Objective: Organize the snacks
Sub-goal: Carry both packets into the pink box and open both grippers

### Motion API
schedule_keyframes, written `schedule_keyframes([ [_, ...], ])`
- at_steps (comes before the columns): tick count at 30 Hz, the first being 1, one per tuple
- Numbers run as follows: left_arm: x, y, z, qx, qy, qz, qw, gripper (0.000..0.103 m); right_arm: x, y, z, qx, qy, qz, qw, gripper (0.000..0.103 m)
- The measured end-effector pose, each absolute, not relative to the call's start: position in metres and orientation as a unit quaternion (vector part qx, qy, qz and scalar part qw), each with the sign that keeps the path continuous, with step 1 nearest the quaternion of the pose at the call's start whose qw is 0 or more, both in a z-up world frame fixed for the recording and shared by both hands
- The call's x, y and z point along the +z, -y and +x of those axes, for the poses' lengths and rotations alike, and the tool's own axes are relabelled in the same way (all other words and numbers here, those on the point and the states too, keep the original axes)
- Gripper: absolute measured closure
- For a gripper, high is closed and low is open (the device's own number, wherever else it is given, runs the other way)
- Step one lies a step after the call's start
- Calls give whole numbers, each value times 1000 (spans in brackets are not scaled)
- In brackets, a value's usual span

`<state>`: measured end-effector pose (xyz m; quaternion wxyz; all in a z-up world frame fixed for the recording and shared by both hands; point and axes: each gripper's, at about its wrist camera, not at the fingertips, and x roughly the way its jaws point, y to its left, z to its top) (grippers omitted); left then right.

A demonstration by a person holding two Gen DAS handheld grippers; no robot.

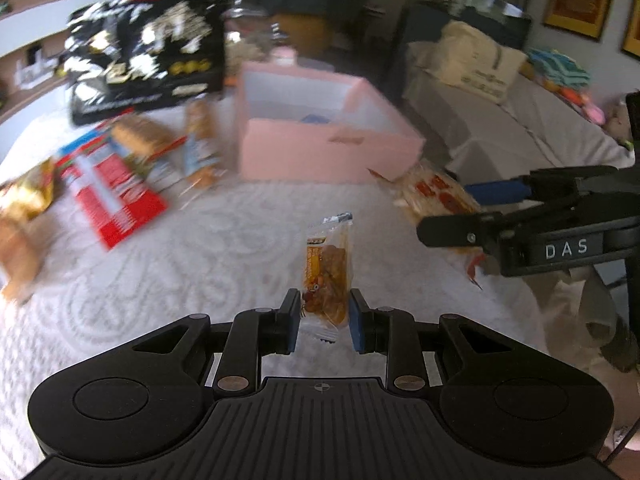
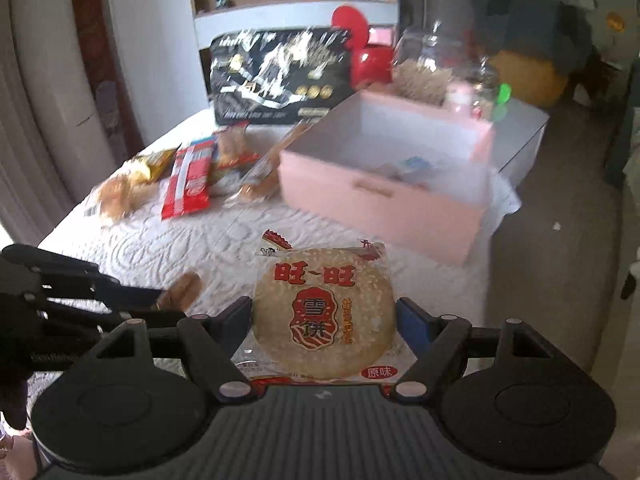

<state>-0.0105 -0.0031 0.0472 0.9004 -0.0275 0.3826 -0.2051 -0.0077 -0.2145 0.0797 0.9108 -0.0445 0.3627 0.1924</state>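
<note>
Both views look forward and downward along their own fingers toward the pink box (image 1: 320,140) on the white-covered bench (image 1: 200,248). The left wrist camera sits near the box's front, slightly to its left; the right wrist camera sits further to the right, facing the box's (image 2: 384,200) front corner. Both share the box, the black bag (image 1: 148,56) behind it and the snack packets (image 2: 188,176) left of it.
</note>
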Motion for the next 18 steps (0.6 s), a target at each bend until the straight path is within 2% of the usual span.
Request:
schedule_keyframes([
  [4,82,8,15,-228,-351,-24,908,73,112,232,3,178,-328,-22,928,25],
  [10,137,14,105,-221,-297,-13,929,73,184,244,84,144,-271,5,952,25],
  [12,131,18,151,-245,-321,-46,914,70,188,244,118,131,-279,15,951,25],
  [15,92,31,217,-240,-376,-69,893,70,170,233,178,114,-316,9,942,20],
  [18,81,22,230,-226,-378,-98,892,70,149,227,205,85,-354,13,931,20],
])
